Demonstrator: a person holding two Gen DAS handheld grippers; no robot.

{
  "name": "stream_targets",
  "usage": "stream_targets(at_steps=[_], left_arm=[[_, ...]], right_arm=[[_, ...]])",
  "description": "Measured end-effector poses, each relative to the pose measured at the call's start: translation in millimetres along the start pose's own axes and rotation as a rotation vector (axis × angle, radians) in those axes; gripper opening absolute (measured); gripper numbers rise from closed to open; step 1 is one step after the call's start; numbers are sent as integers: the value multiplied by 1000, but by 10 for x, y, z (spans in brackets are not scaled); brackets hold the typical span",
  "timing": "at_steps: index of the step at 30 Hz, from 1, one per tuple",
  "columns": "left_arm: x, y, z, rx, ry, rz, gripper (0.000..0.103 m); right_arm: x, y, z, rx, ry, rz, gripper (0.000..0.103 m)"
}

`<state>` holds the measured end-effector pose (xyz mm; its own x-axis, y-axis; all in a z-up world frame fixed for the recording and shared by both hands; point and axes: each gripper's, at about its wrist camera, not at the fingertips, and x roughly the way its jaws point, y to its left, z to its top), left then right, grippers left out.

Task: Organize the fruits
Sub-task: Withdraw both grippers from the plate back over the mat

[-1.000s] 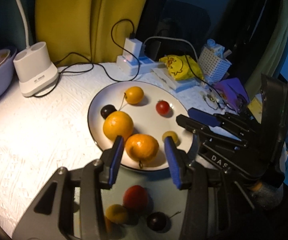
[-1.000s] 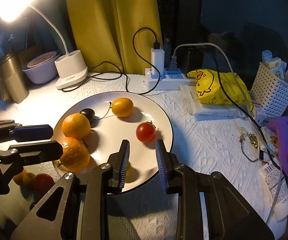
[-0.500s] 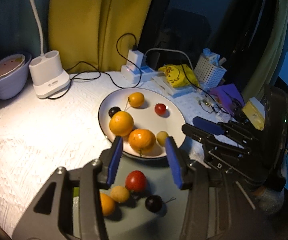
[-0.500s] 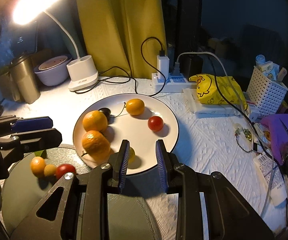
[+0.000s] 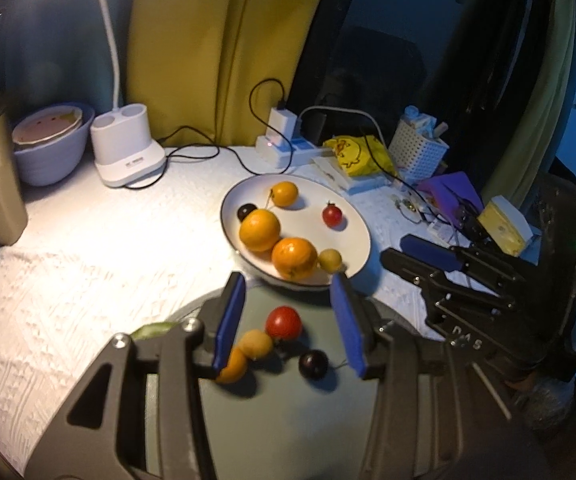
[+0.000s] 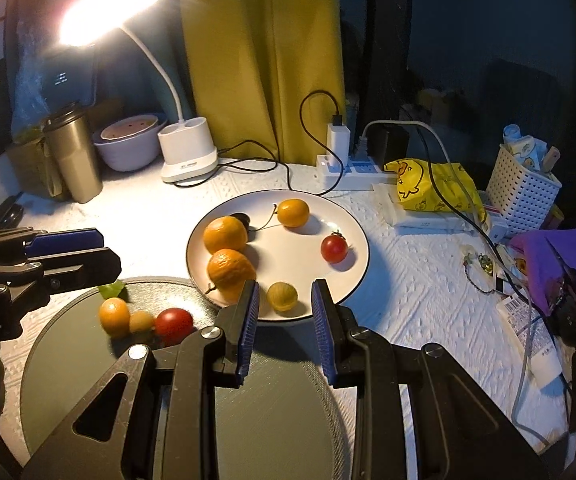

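With nothing between their blue pads, the left gripper (image 5: 290, 320) stands parted and the right gripper (image 6: 284, 322) at its narrowest, both low in frame above a round grey-green tray (image 6: 272, 412) bearing small fruits (image 6: 174, 322), just beside the round white plate (image 6: 352, 276) of oranges (image 6: 225, 235).

Both grippers pulled back and up from the white plate (image 5: 362, 236). Left gripper (image 5: 290, 320), empty, now frames the grey tray (image 5: 288, 420) fruit, no longer the plate's oranges. Right gripper (image 6: 282, 322) drew away too; tray now shows at 7 o'clock w/ more fruit visible.
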<state>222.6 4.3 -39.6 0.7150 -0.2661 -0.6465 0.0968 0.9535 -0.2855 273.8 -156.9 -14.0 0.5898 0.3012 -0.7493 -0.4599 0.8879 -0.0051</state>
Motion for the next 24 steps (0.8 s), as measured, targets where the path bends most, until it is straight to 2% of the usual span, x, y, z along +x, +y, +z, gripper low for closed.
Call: stream_targets(at_steps=[8,15,24], left_arm=[[-135,120,-208,-17,5,24,48],[-162,248,-412,-46,29,38,63],[-99,332,-556,-60,54,56,63]], right_arm=[[-112,168,-71,-15,-1,7,29],[-131,280,-201,-14,18,20,29],[-84,354,-351,-8,53,45,29]])
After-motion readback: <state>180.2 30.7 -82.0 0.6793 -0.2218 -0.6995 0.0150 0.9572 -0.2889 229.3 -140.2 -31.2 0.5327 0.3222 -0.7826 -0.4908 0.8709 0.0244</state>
